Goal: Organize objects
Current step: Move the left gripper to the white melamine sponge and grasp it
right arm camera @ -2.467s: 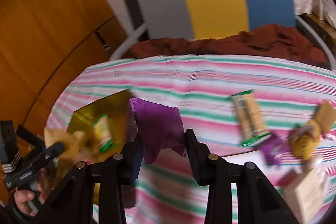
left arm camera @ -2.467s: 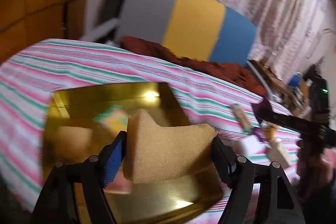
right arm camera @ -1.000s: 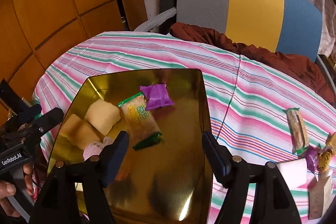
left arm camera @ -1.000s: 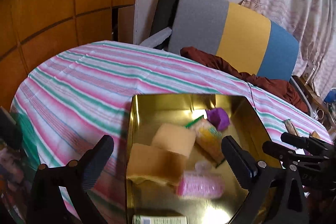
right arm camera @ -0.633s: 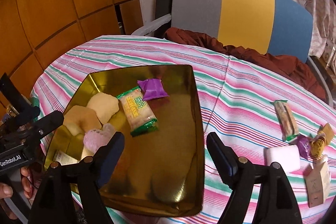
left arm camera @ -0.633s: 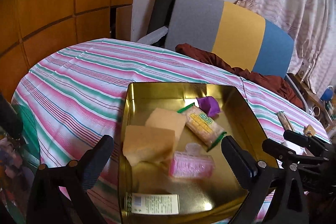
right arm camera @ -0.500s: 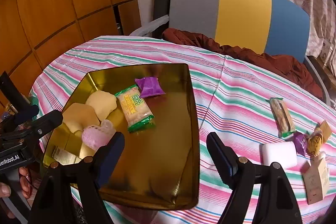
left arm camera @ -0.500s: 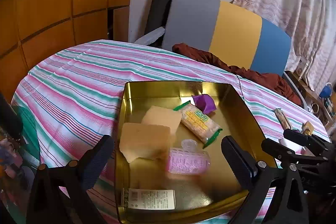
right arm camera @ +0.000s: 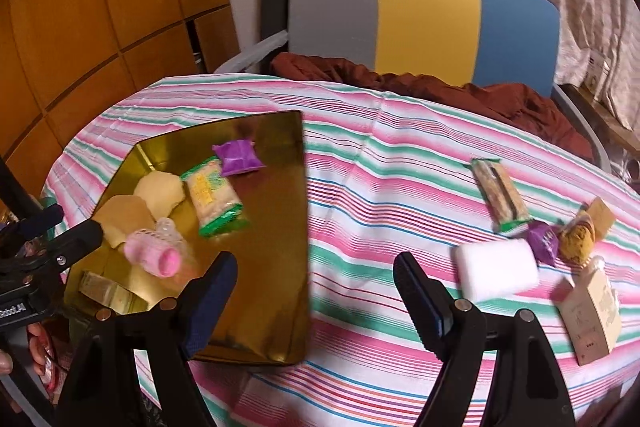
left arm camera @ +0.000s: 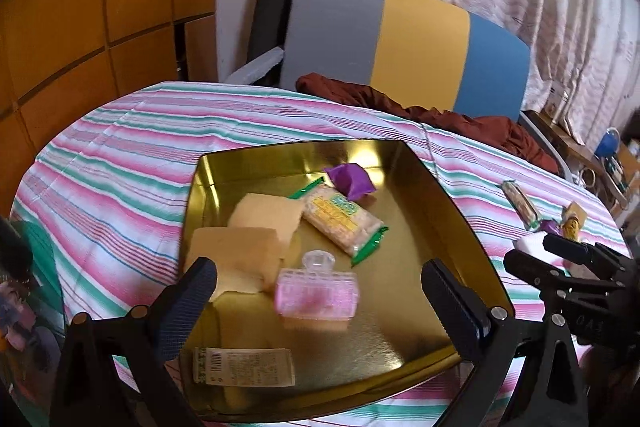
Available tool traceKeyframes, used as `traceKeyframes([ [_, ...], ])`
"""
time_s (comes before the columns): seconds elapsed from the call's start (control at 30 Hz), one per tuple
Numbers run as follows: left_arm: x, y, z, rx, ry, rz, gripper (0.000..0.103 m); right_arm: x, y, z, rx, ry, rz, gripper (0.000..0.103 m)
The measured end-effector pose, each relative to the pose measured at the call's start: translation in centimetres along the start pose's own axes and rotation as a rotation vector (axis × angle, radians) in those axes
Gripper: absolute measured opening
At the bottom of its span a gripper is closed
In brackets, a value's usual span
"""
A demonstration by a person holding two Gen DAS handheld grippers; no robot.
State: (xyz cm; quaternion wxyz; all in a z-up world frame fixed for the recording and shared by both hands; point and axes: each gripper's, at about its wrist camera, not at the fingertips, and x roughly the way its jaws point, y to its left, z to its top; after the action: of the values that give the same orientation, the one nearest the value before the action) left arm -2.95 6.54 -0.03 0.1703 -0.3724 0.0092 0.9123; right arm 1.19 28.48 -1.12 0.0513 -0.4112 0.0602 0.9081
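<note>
Five items left on striped cloth, well apart from gold tray [right arm camera: 280, 307]: white block [right arm camera: 496, 269], green-ended bar [right arm camera: 500, 201], purple candy [right arm camera: 543, 241], yellow snack [right arm camera: 576, 241], small carton [right arm camera: 592, 311]. Your right gripper [right arm camera: 316, 287] wide open, empty; left gripper [left arm camera: 320, 291] wide open, empty, over tray. Swing right toward white block, nearest. Straddle its short sides, close gently; looks soft. Avoid nudging purple candy touching it.
</note>
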Motion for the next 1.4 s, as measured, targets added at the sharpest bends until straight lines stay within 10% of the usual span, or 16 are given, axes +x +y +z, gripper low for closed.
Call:
traceKeyframes([
  [0.97,1.5,-15.9,2.8,0.318,0.053,-0.282,0.103,-7.1,-28.2,-1.3,0.449,-0.114,-0.401,0.082],
  [1.4,8.7,-28.6,0.7,0.645,0.199,-0.339,0.103,-7.3,-33.9,-4.9,0.765,-0.130,-0.287,0.083],
])
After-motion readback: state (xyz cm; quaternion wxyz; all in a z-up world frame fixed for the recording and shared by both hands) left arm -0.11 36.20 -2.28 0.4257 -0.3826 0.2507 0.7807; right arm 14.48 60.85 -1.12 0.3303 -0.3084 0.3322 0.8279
